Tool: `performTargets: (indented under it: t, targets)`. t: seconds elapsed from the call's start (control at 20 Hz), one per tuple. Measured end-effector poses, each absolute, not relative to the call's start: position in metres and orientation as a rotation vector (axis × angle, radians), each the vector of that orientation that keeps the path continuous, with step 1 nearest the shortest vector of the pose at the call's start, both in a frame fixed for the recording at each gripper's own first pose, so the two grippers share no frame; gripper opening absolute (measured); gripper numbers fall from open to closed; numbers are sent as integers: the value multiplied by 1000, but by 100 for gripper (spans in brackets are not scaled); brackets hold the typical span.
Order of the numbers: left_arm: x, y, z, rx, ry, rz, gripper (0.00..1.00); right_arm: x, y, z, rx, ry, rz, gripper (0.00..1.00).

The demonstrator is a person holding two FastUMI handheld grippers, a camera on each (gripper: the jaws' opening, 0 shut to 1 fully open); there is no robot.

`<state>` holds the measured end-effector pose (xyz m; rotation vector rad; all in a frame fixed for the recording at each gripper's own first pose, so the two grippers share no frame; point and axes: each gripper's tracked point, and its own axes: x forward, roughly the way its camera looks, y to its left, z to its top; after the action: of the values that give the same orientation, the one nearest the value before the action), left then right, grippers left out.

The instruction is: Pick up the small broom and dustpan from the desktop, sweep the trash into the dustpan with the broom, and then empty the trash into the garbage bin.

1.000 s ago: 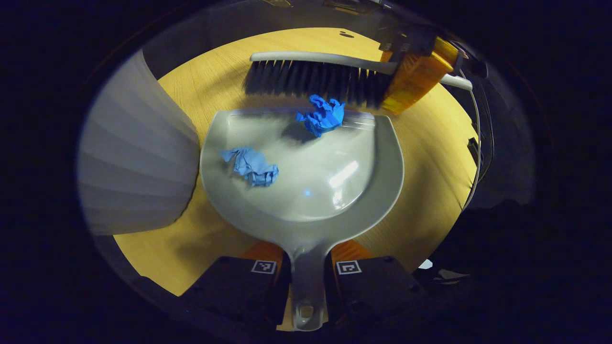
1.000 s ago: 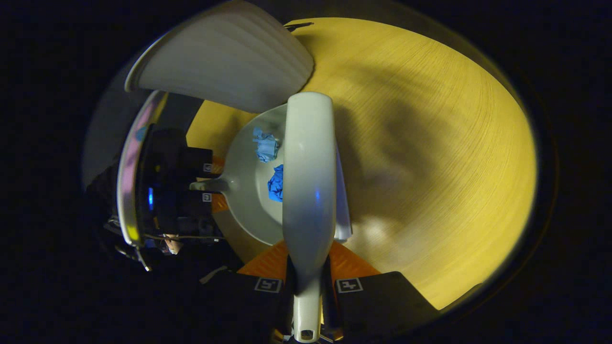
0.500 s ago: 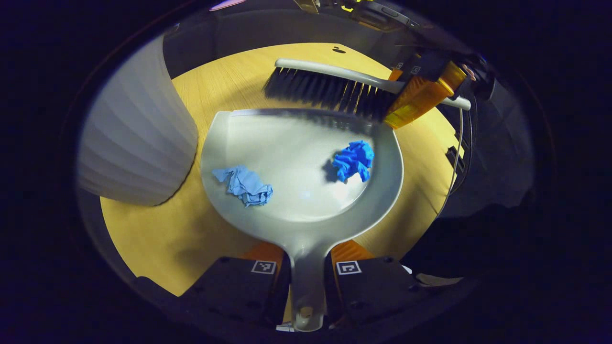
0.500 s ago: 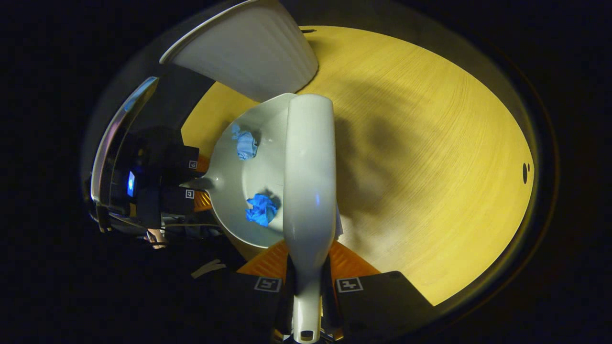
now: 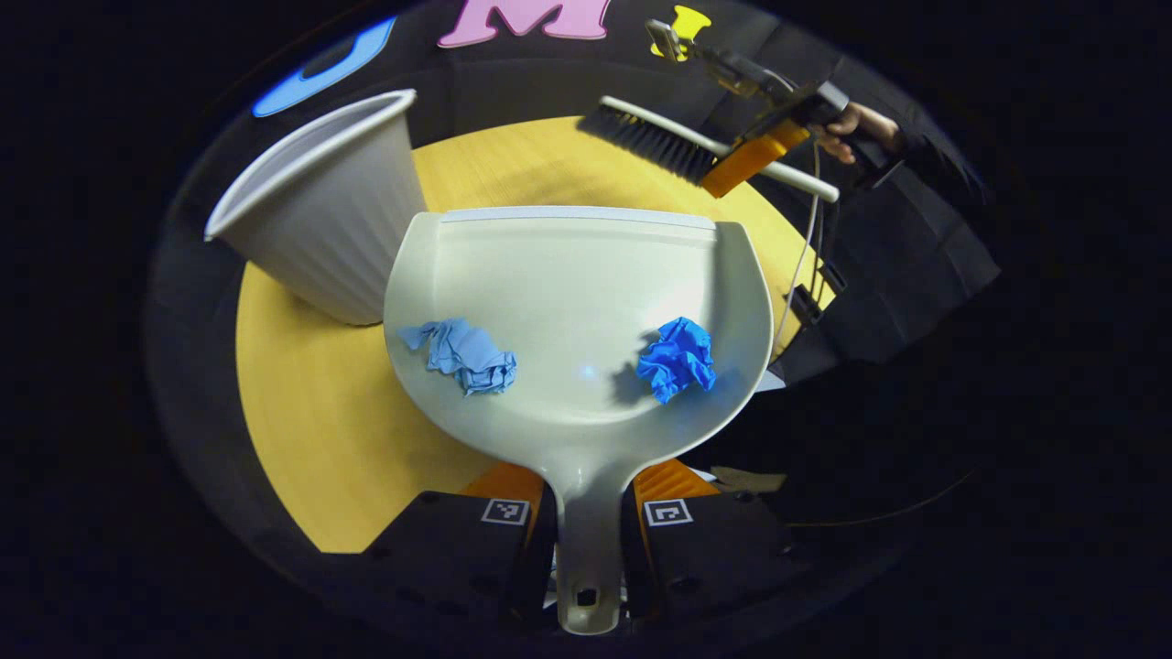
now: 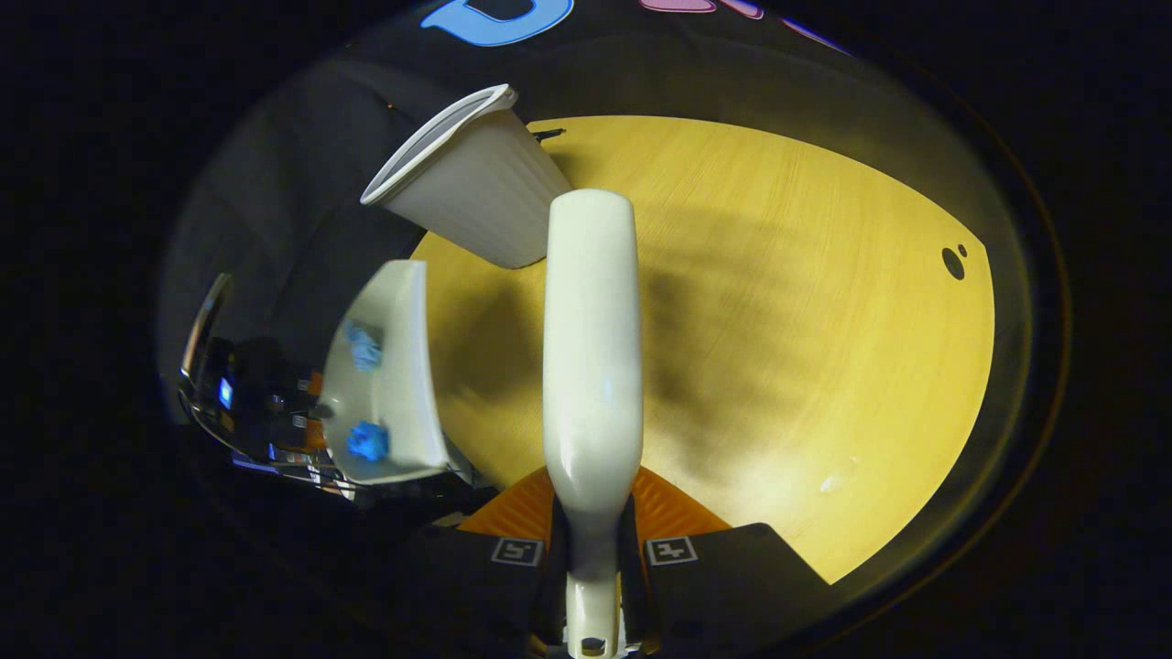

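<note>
Now gripped at its handle by closed left tongs (image 5: 586,513), stiff light dustpan (image 5: 577,275) holding loose paper wads (image 5: 678,359); broom (image 6: 591,366) clamped in right tongs (image 6: 591,549).

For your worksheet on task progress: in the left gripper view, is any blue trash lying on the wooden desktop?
No: both blue wads lie inside the dustpan.

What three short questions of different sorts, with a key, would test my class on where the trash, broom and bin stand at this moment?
1. True or false: both blue paper wads lie in the dustpan.
2. Which hand-held gripper is shut on the broom: A left, B right?
3. Fill in: the garbage bin stands on the ____.

Key
1. True: the light blue wad and the dark blue wad both rest in it.
2. B: the right hand-held gripper holds it; the left hand-held gripper holds the dustpan's handle.
3. Table.
</note>
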<state>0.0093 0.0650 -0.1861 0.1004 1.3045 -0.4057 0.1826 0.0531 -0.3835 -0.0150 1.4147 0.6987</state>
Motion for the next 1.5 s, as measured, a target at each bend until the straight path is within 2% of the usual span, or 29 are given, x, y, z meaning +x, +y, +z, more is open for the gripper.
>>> performTargets:
  t: [0.15, 0.2, 0.3, 0.35, 0.4, 0.45, 0.5, 0.6, 0.65, 0.7, 0.75, 0.9, 1.2, 1.5]
  targets:
    - [12, 94, -123, 51, 1281, -311, 29, 178, 60, -389, -20, 1407, 680, 27]
    - [17, 100, -113, 39, 1272, -276, 29, 177, 61, -391, -7, 1406, 676, 22]
    - [32, 134, -79, 53, 1246, -200, 29, 175, 58, -389, 19, 1400, 669, 31]
    - [42, 152, -67, 77, 1235, -168, 29, 173, 56, -388, 29, 1401, 663, 27]
    - [55, 175, -57, 114, 1220, -130, 29, 173, 56, -387, 38, 1397, 652, 27]
    - [75, 208, -46, 161, 1204, -71, 29, 175, 57, -389, 39, 1373, 626, 31]
    - [96, 226, -43, 176, 1192, -37, 29, 175, 57, -390, 44, 1364, 609, 27]
    - [135, 253, -42, 209, 1210, 10, 29, 175, 56, -386, 67, 1348, 598, 27]
    - [153, 266, -50, 260, 1226, 24, 29, 173, 57, -383, 84, 1342, 596, 31]
    - [169, 280, -56, 328, 1248, 28, 29, 171, 55, -382, 103, 1342, 596, 31]
    - [185, 293, -63, 385, 1275, 32, 29, 170, 53, -382, 117, 1338, 593, 27]
    - [220, 297, -81, 459, 1363, 4, 29, 167, 48, -387, 48, 1277, 545, 27]
    - [240, 293, -92, 741, 1509, -37, 29, 127, 50, -397, 71, 1292, 542, 27]
    - [254, 302, -88, 1015, 1538, -86, 29, 110, 58, -405, 219, 1299, 496, 27]
